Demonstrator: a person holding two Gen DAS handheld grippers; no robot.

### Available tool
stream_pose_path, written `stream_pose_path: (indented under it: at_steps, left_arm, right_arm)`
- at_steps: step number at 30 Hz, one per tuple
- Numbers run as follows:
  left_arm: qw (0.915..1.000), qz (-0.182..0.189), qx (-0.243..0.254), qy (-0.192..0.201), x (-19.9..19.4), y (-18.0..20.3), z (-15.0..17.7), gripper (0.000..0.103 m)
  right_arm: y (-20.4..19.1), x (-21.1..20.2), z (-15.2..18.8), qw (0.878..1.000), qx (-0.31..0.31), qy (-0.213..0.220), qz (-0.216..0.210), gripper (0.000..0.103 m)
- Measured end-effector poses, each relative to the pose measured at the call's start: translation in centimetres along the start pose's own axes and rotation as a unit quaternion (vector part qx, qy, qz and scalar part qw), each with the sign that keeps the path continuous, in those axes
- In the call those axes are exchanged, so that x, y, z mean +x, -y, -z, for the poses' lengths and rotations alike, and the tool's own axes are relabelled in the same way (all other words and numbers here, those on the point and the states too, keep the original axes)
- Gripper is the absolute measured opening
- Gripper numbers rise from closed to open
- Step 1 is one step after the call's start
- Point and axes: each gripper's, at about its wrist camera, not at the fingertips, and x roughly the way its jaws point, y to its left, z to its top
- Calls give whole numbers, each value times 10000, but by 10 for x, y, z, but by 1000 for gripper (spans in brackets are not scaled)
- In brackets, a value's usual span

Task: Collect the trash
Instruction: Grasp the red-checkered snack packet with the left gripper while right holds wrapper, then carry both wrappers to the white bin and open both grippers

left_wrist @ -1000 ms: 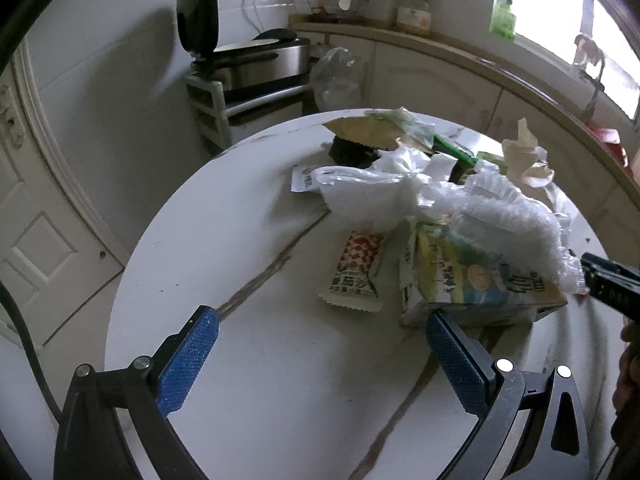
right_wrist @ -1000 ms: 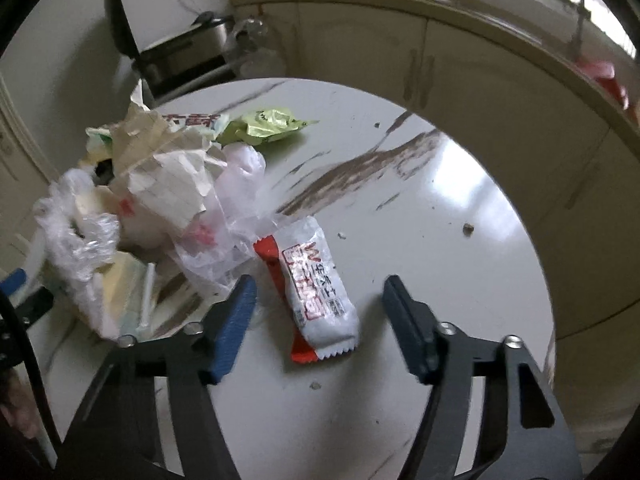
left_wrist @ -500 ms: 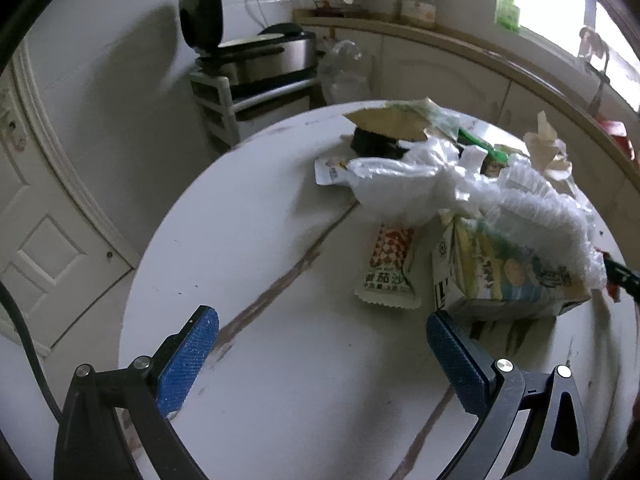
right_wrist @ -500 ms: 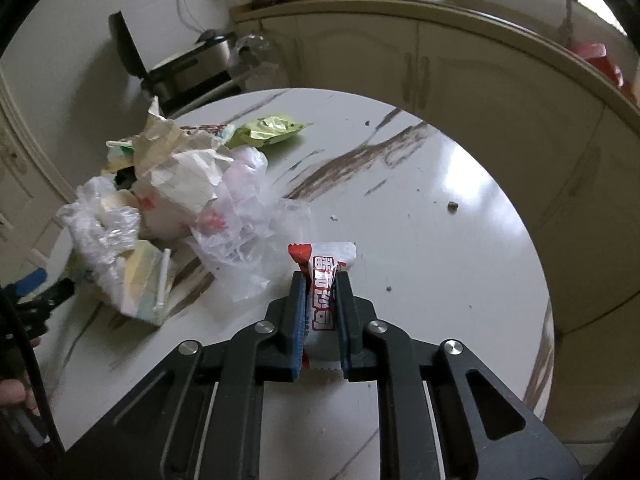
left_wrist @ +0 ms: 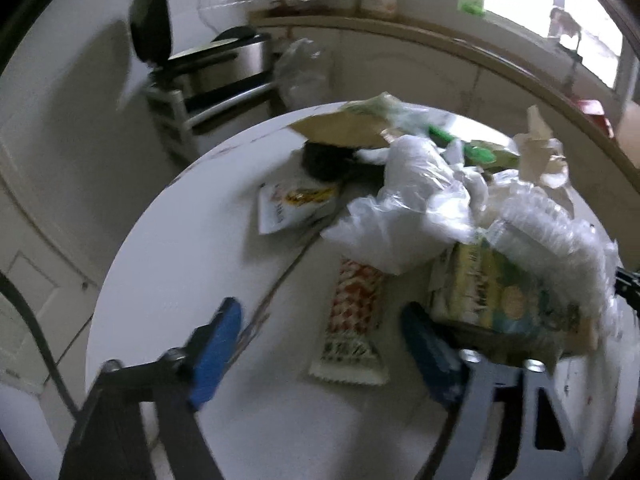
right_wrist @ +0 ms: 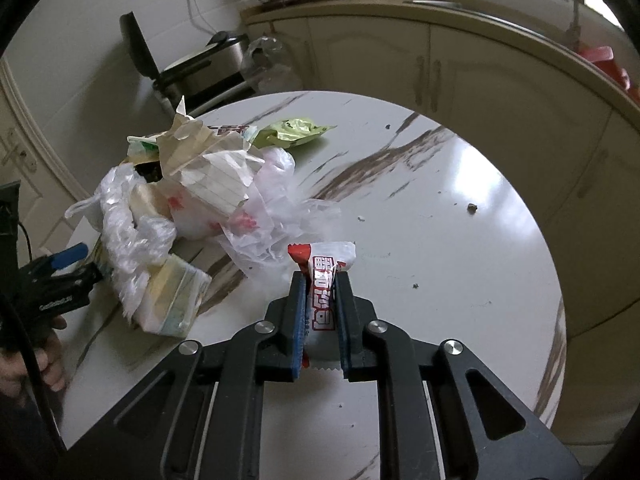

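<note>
On the round marble counter point(left_wrist: 168, 264), the red-checked wrapper point(left_wrist: 352, 332) lies lengthwise between the left tool's point(left_wrist: 320, 344) closing jaws, untouched, while the right tool point(right_wrist: 322, 312) pinches a red-and-white wrapper point(right_wrist: 324, 276).

A home kitchen: cream panelled cabinets point(right_wrist: 460, 76) curve under a tan countertop point(right_wrist: 360, 4) below a bright window point(left_wrist: 560, 20). A steel countertop grill with a raised black lid point(right_wrist: 188, 68) sits on a white rack point(left_wrist: 176, 108), beside a round white marble-veined table point(right_wrist: 460, 220) strewn with wrappers.
</note>
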Motion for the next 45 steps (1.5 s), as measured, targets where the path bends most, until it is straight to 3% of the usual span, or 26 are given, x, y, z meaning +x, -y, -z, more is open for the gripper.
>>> stream_pose_path:
  at_steps: [1,2,7,18,27,33,38,45]
  left_arm:
    - [9999,88,55,64,-1,1,0,38]
    - [9997,182,120,83,-1,2,-1,21]
    - [9990,423,154,39,-5,-5,6,11]
    - [9988,474,-74,21,-58,-23,59,7]
    - [9967,692,141,407,-126,13,73,7]
    - [9900,1121,511,687,-164,63,72,7]
    - [9799,1512,1025,804,-177,127,64,7]
    - [9541,2295,1822,612,-162,247,59,7]
  right_arm:
    - [0,0,0,10000,7,3,-5,13]
    - [0,-1,0,10000,11,9,-5,13]
    - [0,-5,2,10000,23,34,-31,13]
    - [-2,-28,18,9996,33,170,-211,13]
    - [4,-56,34,9986,111,376,-342,13]
    - [19,-85,46,9970,232,633,-377,13]
    - [47,-116,57,9944,450,913,-287,13]
    - [142,-160,92,9840,1285,1196,313,13]
